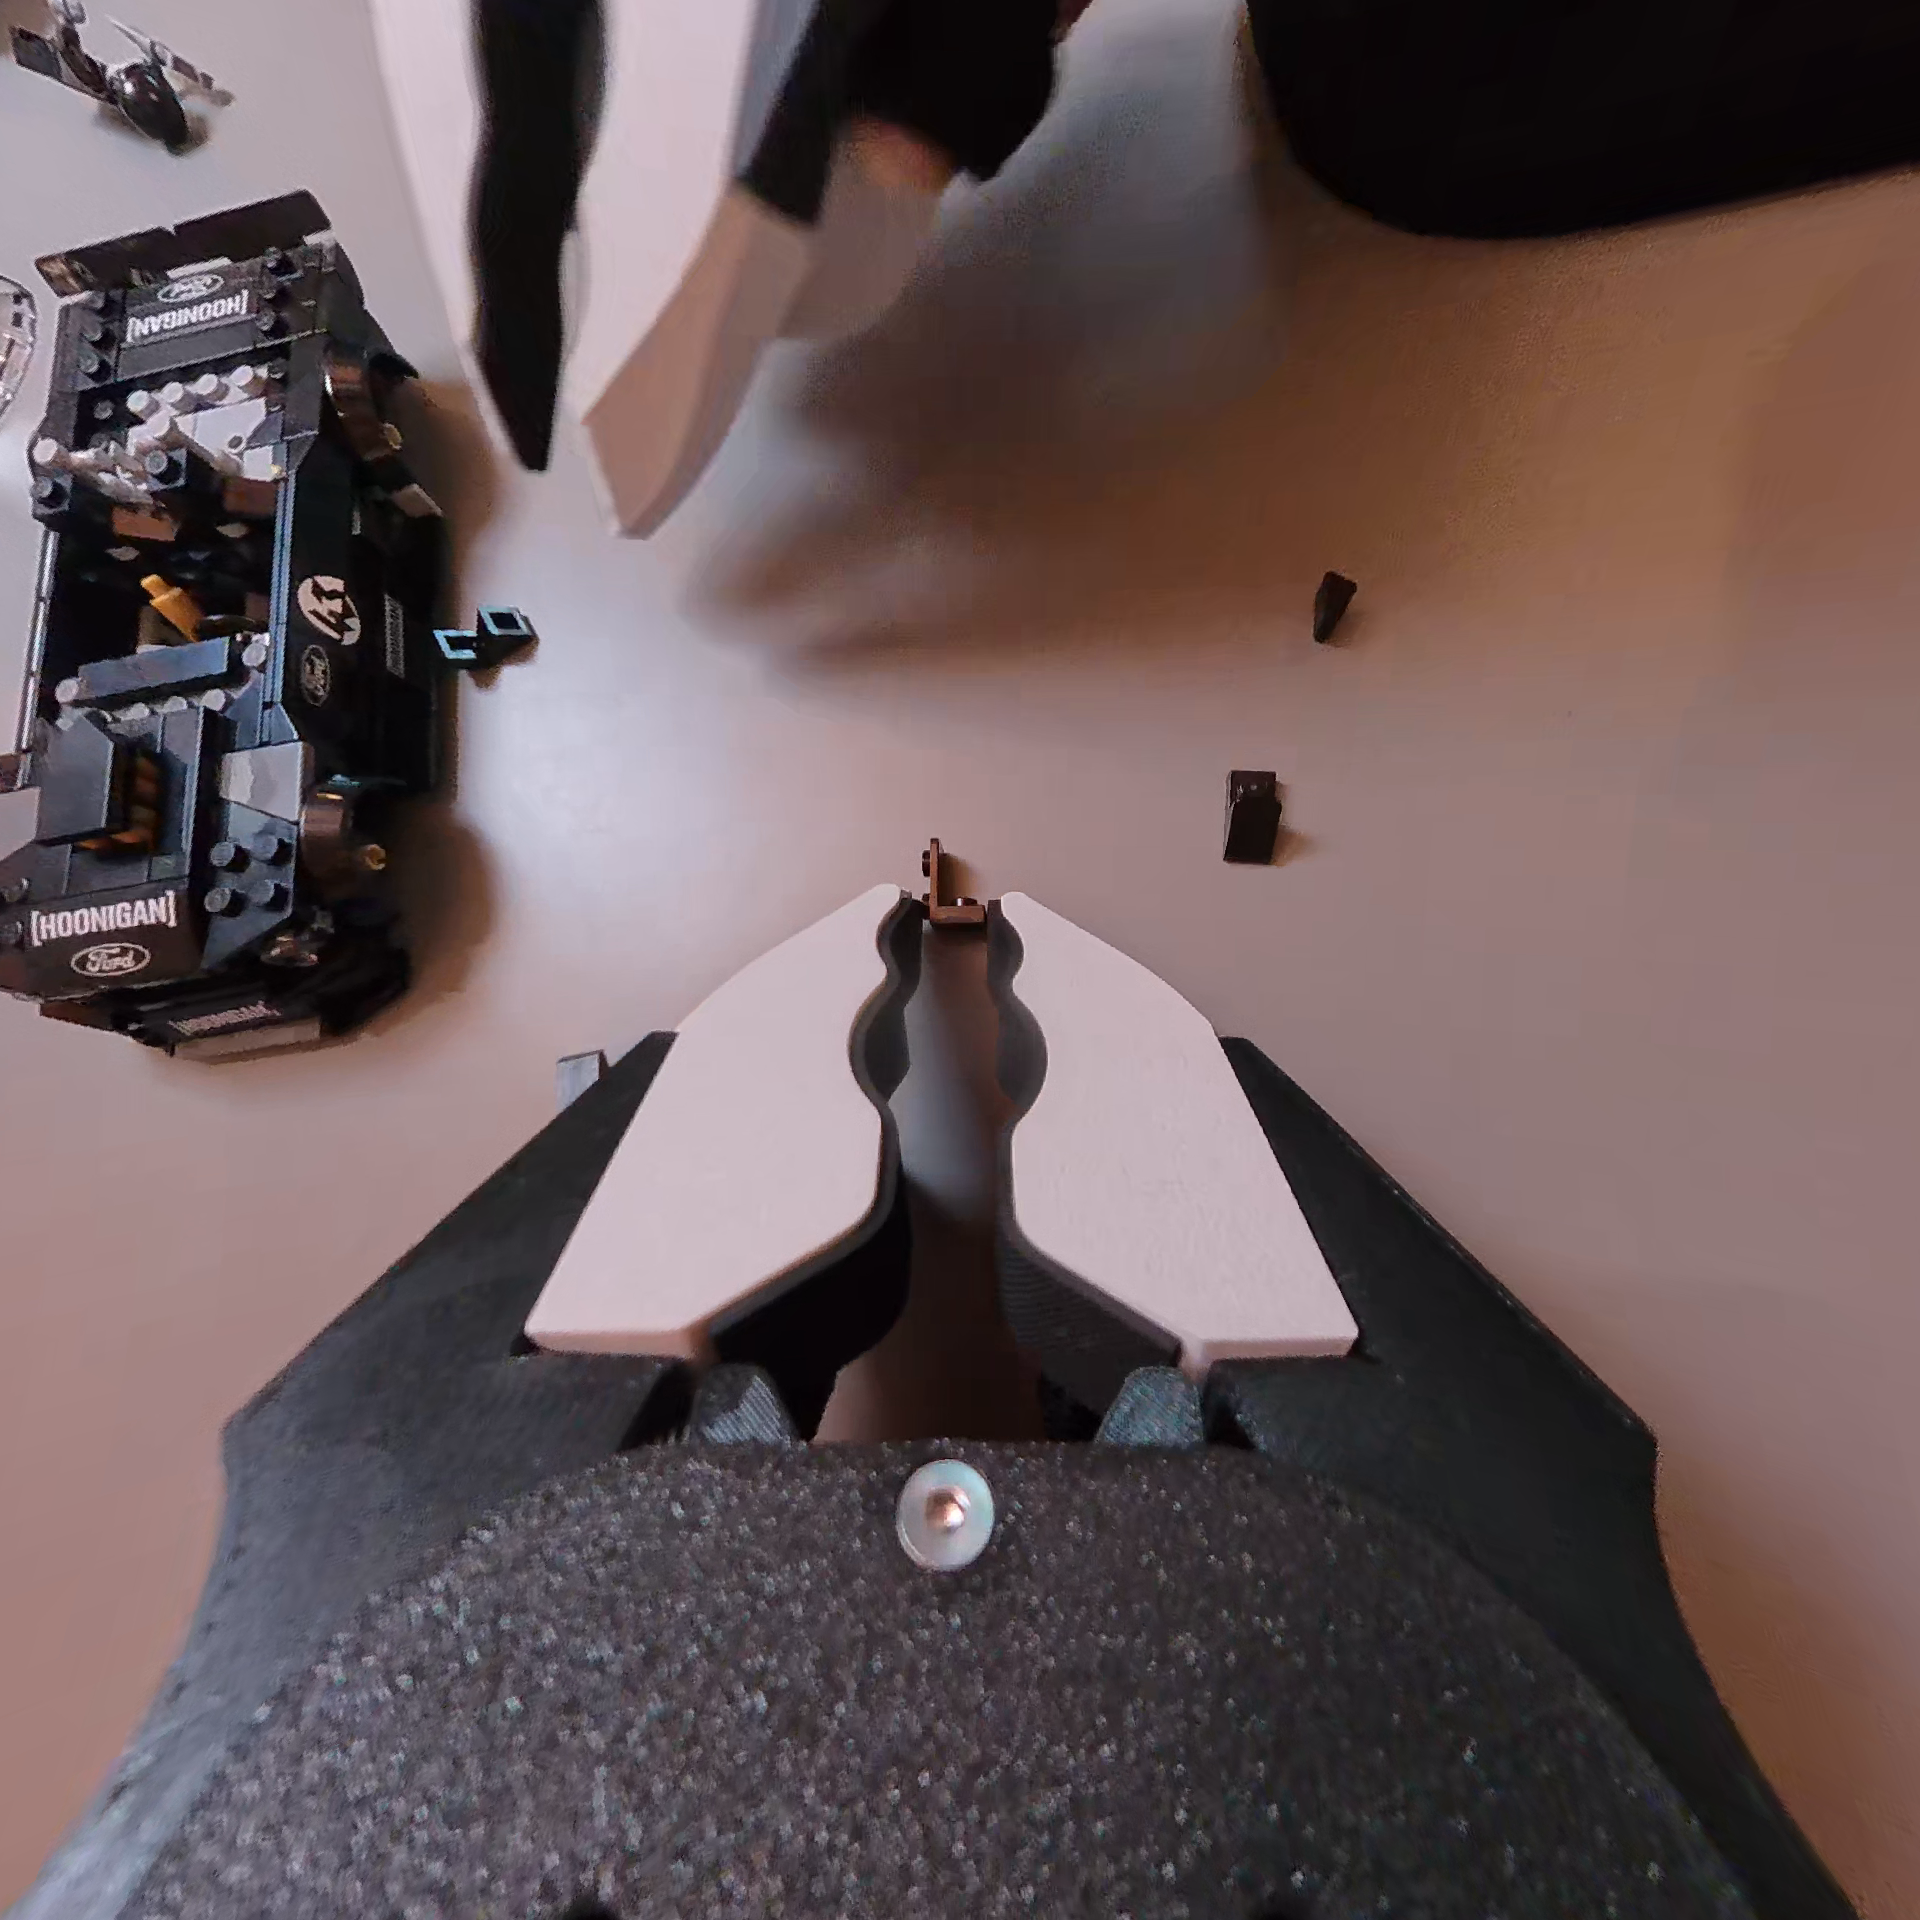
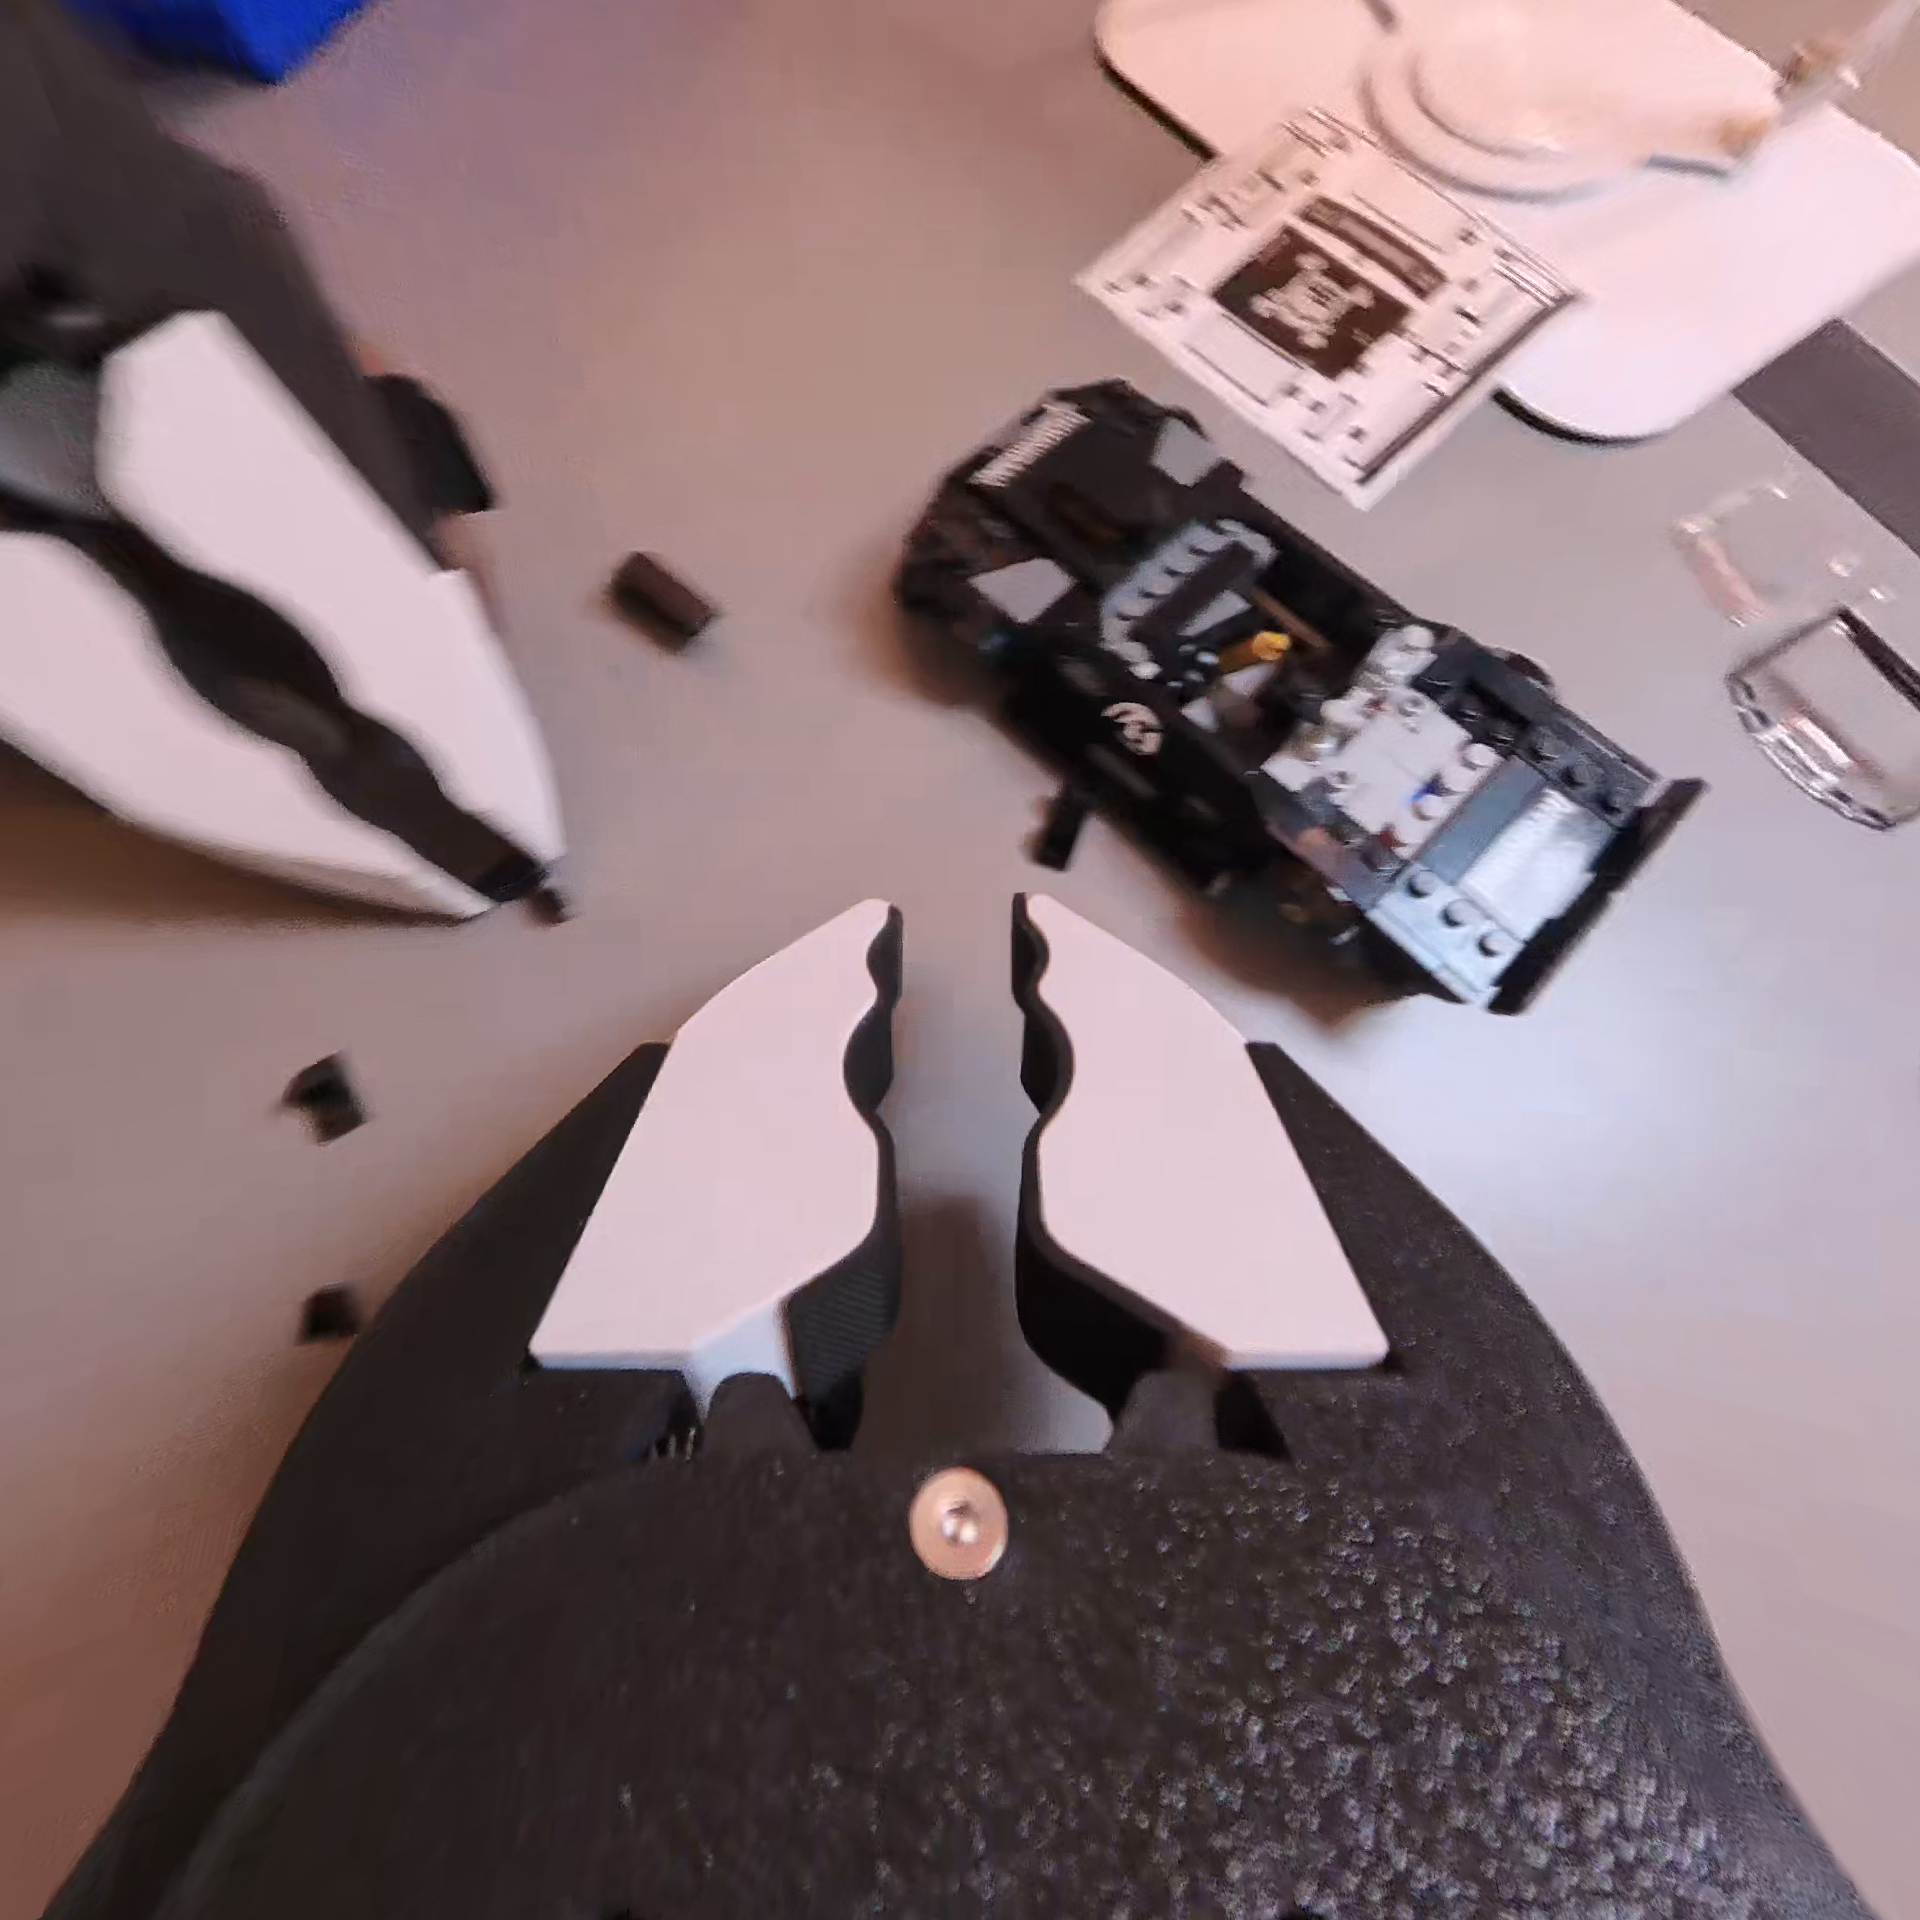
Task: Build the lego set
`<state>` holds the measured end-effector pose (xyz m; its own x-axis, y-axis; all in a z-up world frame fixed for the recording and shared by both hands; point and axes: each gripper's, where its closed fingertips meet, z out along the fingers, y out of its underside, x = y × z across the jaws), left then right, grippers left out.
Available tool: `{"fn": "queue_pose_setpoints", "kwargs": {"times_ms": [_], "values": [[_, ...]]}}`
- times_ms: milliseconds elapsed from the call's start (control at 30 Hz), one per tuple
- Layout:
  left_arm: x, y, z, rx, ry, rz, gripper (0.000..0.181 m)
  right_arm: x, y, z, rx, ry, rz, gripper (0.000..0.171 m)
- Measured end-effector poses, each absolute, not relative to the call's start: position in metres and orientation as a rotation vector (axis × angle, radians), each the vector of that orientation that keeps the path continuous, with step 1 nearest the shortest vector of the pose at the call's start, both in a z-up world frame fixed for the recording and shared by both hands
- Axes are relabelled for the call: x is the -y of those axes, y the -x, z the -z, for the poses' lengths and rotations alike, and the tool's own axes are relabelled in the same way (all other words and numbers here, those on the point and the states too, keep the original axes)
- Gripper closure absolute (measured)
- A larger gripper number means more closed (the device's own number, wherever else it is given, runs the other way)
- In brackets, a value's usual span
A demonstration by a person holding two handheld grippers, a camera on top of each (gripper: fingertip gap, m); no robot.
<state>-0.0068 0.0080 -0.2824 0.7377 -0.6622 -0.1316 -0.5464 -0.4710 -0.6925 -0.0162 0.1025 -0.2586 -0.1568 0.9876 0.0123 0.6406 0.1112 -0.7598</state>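
Now the left gripper [image 1: 951, 902] pinches a tiny black bracket piece [image 1: 948, 896] at its tips.

Biggest on the grey table [image 1: 1455, 1039] is the half-built black car [image 1: 197, 623], at about 10 o'clock from the left gripper and well apart from it. In the right wrist view the car [image 2: 1288, 696] sits at 1 o'clock from the right gripper [image 2: 956, 920], whose fingers are apart with nothing between them. A small black slope brick [image 1: 1252, 816] lies at 2 o'clock from the left tips, and a thinner black piece [image 1: 1333, 606] lies farther out, near 1 o'clock.
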Motion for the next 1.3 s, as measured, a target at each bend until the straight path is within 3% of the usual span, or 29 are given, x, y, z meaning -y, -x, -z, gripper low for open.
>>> {"fn": "queue_pose_setpoints", "kwargs": {"times_ms": [200, 333, 533, 867, 1300], "values": [[-0.011, 0.009, 0.282, -0.903, 2.171, 0.159, 0.169, -0.116, 0.040, 0.280, 1.885, 1.640, -0.726, 0.150], [-0.010, 0.010, 0.282, -0.894, 2.172, 0.162, 0.169, -0.112, 0.038, 0.281, 1.938, 1.585, -0.685, 0.163], [-0.006, 0.008, 0.278, -0.869, 2.158, 0.226, 0.169, -0.093, 0.012, 0.268, 2.012, 1.469, -0.759, 0.150], [0.009, -0.019, 0.190, -0.493, 1.771, 1.159, 0.169, 0.009, -0.020, 0.198, 2.090, 0.805, -1.231, 0.156], [0.027, -0.030, 0.168, -0.454, 1.608, 1.536, 0.170, 0.026, -0.021, 0.170, 1.988, 0.692, -1.359, 0.164]]}}
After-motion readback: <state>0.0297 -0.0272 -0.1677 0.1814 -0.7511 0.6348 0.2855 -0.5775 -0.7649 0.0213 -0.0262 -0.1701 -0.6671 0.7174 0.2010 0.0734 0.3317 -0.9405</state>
